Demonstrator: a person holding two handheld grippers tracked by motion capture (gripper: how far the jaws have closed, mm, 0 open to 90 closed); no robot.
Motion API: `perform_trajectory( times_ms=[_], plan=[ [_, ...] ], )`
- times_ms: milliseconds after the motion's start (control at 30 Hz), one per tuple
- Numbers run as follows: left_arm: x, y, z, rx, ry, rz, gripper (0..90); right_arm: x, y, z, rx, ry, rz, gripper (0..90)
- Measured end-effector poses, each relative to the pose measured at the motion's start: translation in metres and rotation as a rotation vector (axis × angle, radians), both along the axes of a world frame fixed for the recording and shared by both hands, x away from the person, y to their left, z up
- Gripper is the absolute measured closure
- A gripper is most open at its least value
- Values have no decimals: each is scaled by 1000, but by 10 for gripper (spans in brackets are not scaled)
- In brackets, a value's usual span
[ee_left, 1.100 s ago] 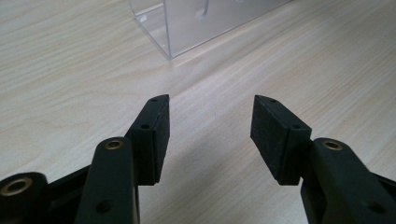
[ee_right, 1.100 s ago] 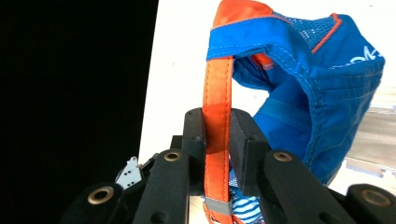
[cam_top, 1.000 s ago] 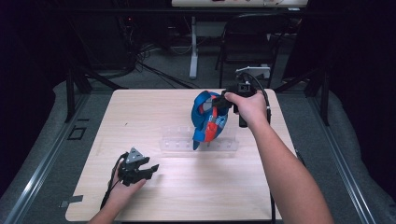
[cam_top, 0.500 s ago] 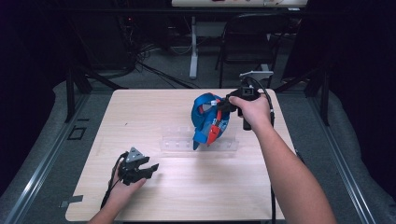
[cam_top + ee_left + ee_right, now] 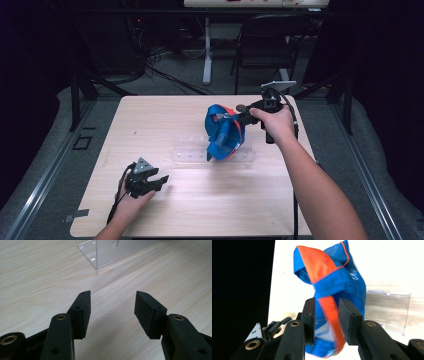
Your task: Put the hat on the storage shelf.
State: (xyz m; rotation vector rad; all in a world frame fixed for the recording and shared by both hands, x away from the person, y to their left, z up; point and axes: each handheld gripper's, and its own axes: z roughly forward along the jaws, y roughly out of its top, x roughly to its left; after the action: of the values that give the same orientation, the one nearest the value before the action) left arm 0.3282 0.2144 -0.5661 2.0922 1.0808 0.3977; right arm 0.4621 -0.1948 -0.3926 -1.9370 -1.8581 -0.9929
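The right gripper (image 5: 326, 320) has its fingers clamped on a blue-orange mesh bag (image 5: 223, 132), soft & light I think, hanging above the bench (image 5: 150, 115) w/ a clear rack (image 5: 187, 150) below; left gripper (image 5: 112, 312) fingers apart, empty.

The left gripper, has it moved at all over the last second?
No. In the high view the left gripper sits at the same spot near the table's front left edge, short of the clear plastic rack, jaws open.
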Motion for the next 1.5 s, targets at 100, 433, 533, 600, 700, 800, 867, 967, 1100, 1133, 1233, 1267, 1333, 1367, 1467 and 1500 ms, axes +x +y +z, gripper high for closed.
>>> perform_trajectory(
  times_ms=[100, 433, 533, 600, 700, 800, 867, 967, 1100, 1133, 1233, 1267, 1333, 1367, 1467, 1500],
  plan=[
    [-1, 1, 0, -3, 5, 2, 477, -3, -4, -3, -11, 5, -3, 638],
    [-2, 1, 1, -2, -2, 1, 477, -10, -9, -5, -87, -4, 22, 633],
    [-2, 1, 1, -2, -2, 2, 477, -13, -10, -5, -88, -13, 22, 630],
    [-2, 1, 1, -6, -2, 5, 477, -16, -11, -5, -99, -14, 28, 625],
    [-2, 1, 1, -5, -4, 6, 477, -20, -13, -6, -115, -16, 35, 616],
    [-2, 2, 1, -1, -7, 4, 477, -27, -16, -9, -132, -32, 38, 598],
    [-2, 1, 0, -3, -4, 5, 476, -31, -18, -12, -146, -40, 45, 597],
    [-1, 2, 0, 6, -5, 0, 476, -38, -23, -17, -154, -42, 51, 591],
    [-2, 1, 0, 3, -2, 3, 474, -50, -30, -26, -182, -53, 53, 588],
    [-2, 1, 0, 3, -1, 4, 472, -53, -31, -29, -178, -54, 49, 585],
    [-2, 0, 0, 4, -3, 5, 471, -60, -37, -39, -177, -43, 40, 584],
    [-2, 0, 0, 4, -6, 5, 471, -62, -39, -42, -183, -38, 48, 582],
    [-2, -1, 0, 4, -4, 4, 470, -66, -42, -48, -182, -44, 31, 578],
    [-2, -1, -1, 7, -5, 4, 470, -67, -44, -50, -192, -45, 41, 578],
    [-2, -1, -1, 8, -3, 3, 470, -74, -48, -57, -192, -66, 31, 579],
    [-2, -1, -1, 6, -3, 4, 470, -77, -49, -59, -206, -72, 39, 579]
  ],
)
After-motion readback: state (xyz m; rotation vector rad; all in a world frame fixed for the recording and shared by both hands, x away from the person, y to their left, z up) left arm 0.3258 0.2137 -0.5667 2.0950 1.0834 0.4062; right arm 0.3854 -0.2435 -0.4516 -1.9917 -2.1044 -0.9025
